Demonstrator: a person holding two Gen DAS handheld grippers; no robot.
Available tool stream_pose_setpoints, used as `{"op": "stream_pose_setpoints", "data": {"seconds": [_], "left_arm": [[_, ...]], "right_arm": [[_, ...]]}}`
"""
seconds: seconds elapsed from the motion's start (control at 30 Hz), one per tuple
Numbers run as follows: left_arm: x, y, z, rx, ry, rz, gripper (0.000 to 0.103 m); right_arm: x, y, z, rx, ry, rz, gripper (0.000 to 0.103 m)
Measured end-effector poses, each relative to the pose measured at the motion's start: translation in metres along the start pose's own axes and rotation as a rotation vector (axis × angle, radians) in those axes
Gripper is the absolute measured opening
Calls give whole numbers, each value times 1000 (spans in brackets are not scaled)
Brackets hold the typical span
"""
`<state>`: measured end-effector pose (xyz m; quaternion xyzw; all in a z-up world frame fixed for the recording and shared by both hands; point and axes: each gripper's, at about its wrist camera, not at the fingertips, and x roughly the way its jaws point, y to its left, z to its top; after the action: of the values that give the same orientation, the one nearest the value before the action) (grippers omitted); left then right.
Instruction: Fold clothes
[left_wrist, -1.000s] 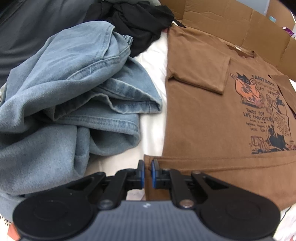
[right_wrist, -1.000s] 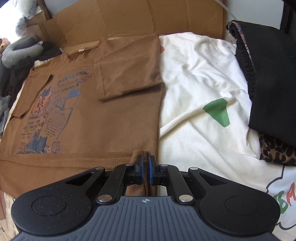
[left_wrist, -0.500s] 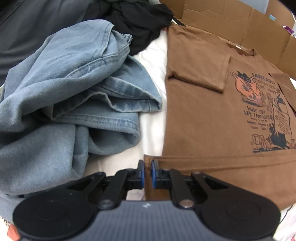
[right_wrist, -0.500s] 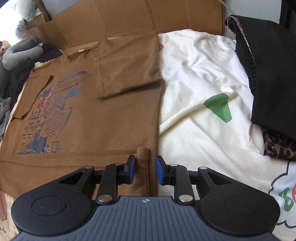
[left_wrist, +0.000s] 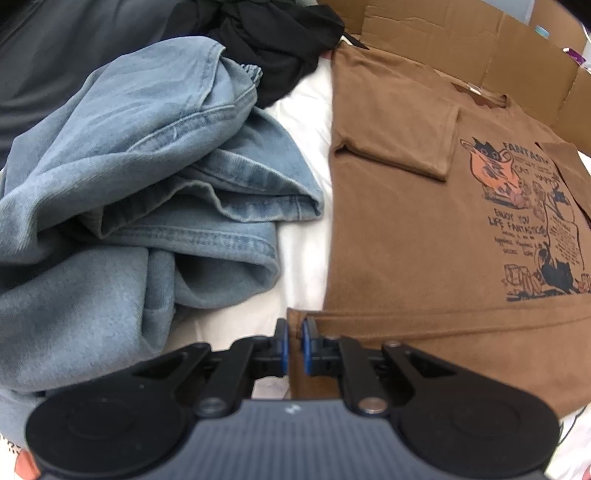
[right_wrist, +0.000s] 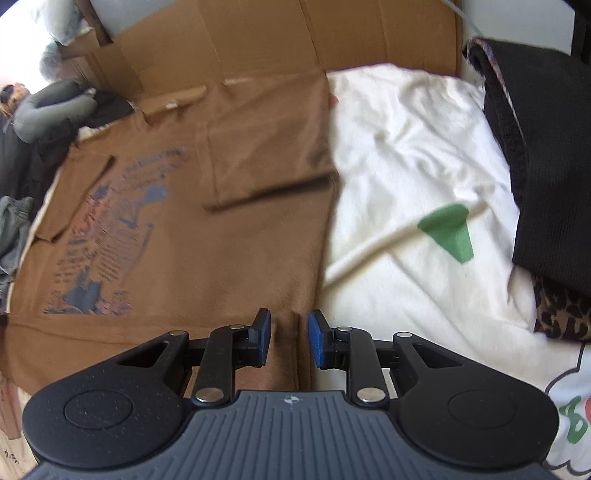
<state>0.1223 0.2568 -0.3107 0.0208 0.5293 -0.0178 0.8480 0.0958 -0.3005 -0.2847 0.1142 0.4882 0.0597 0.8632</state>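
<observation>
A brown T-shirt (left_wrist: 399, 206) lay flat on the white bedsheet (right_wrist: 413, 155), sleeves folded in, bottom hem turned up. The right hand-held gripper (right_wrist: 289, 336) had just spread, releasing its hem corner; the left hand-held gripper (left_wrist: 293, 341) still pinched the other. No containers held anything; flattened cardboard (right_wrist: 258, 40) stood behind.

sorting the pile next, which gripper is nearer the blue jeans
Left. The left gripper sits at the brown t-shirt corner beside the blue jeans; the right gripper is at the shirt's opposite corner.
</observation>
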Motion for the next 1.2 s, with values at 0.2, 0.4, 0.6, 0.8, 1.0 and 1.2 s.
{"op": "stream_pose_setpoints", "data": {"seconds": [0.2, 0.4, 0.6, 0.8, 1.0, 1.2], "left_arm": [[2, -2, 1, 2, 2, 5, 8], [4, -2, 1, 0, 3, 1, 9], [0, -6, -1, -38, 5, 11, 9], [-2, 1, 2, -42, 6, 9, 9], [-7, -13, -2, -99, 7, 40, 9], [-7, -2, 3, -77, 9, 30, 9]], "right_arm": [[-3, -6, 1, -20, 9, -19, 25], [-1, -9, -5, -28, 21, -42, 23], [-9, -14, -6, 13, -13, -43, 22], [-4, -9, -11, -33, 8, -41, 22], [1, 4, -10, -103, 15, -33, 22], [1, 11, -10, -116, 13, -7, 22]]}}
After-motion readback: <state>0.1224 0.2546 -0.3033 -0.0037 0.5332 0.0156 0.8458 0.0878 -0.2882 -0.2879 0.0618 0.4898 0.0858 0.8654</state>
